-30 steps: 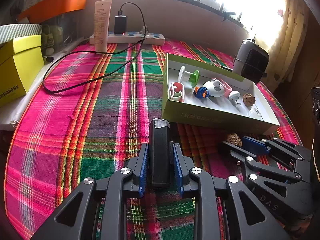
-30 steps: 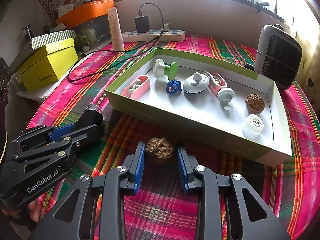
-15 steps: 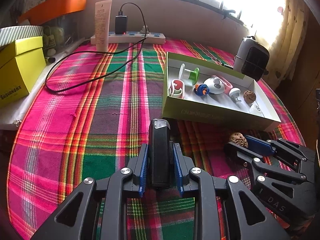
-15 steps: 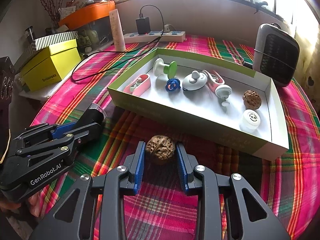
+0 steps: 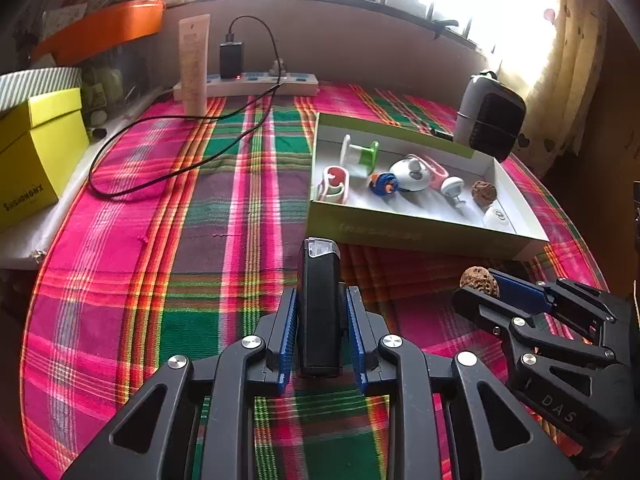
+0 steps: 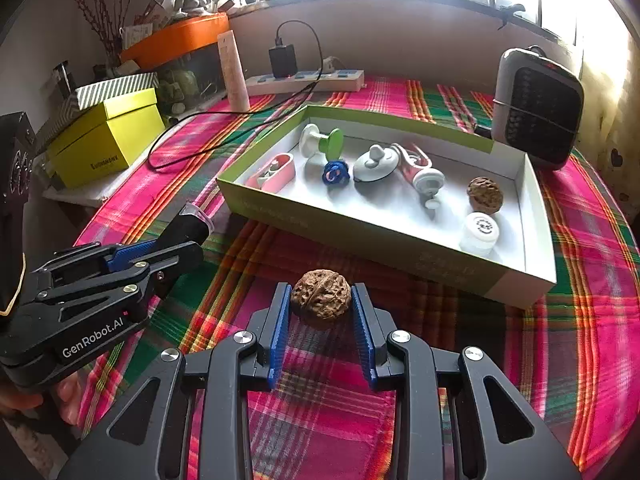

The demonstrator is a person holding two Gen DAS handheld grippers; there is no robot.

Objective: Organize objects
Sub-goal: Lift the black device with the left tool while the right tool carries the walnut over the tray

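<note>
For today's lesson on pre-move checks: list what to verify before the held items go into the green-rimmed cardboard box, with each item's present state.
1. Right hand-held gripper clamped on brown wrinkled walnut: ok.
2. Left hand-held gripper clamped on black rectangular device: ok.
3. Free floor space in green-rimmed cardboard box: ok.
4. Held items lifted clear of the near box wall: cannot tell.
5. The two grippers apart: ok.

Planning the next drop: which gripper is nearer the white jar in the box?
Right. The right gripper, holding a walnut, sits before the box near the white jar; the left gripper is farther left.
</note>
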